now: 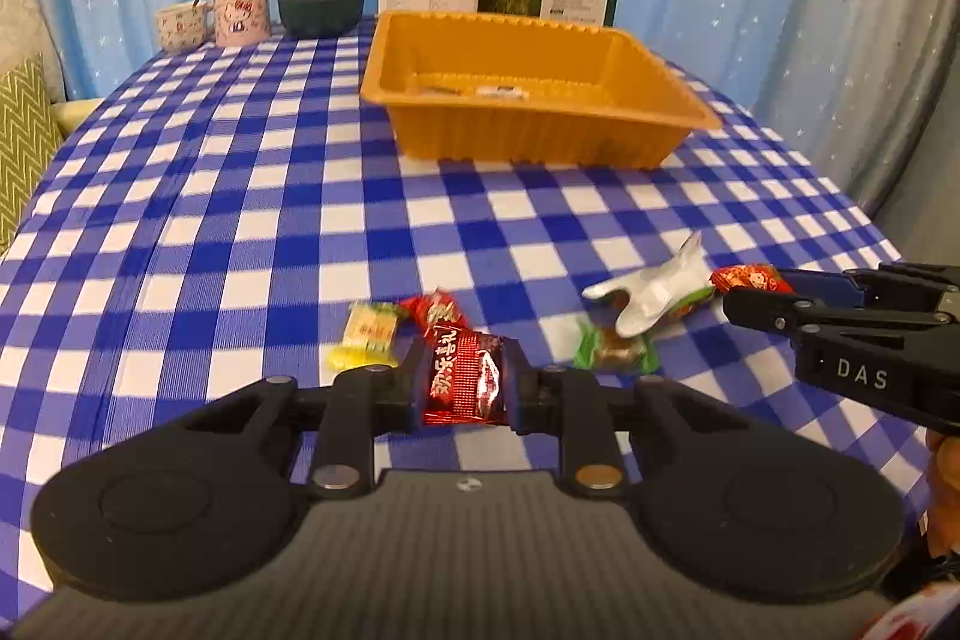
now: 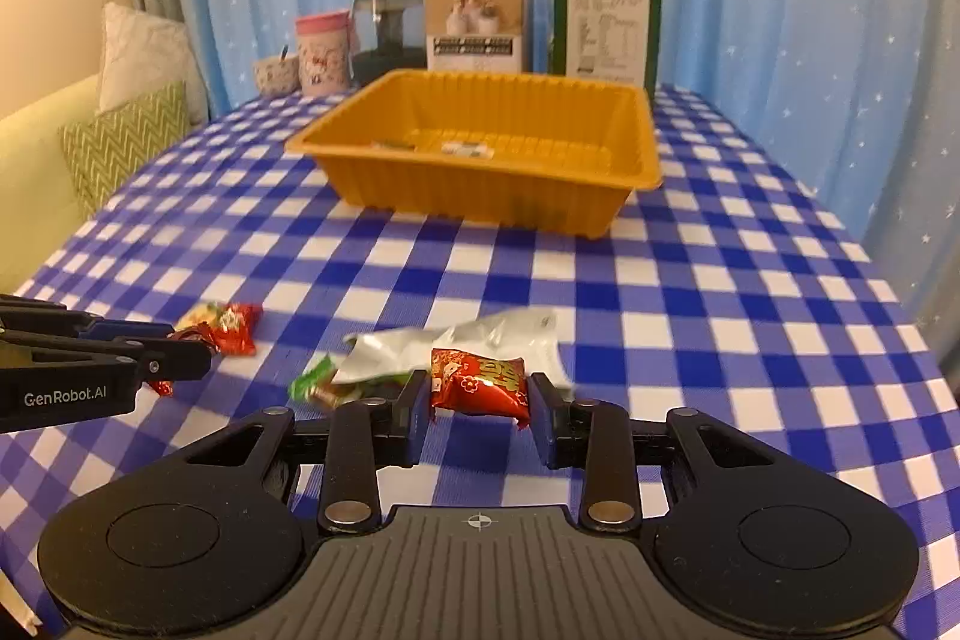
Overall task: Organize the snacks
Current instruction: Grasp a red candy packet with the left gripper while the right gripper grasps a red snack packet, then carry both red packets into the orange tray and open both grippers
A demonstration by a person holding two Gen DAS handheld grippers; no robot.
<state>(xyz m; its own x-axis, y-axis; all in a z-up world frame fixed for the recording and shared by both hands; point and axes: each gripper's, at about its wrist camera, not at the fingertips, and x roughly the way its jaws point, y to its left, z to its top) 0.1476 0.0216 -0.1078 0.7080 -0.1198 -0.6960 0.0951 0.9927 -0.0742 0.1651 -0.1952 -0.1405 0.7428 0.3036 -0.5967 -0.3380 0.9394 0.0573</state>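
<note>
Tongs left clamping red candy, right pinching red packet.

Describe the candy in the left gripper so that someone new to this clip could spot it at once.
On the checked tablecloth, well in front of the orange tray, loose sweets lie in a cluster. The left gripper is shut on a red candy at the near edge of that cluster. Unlike its neighbours, it has a dark red foil wrapper with large pale characters.
</note>
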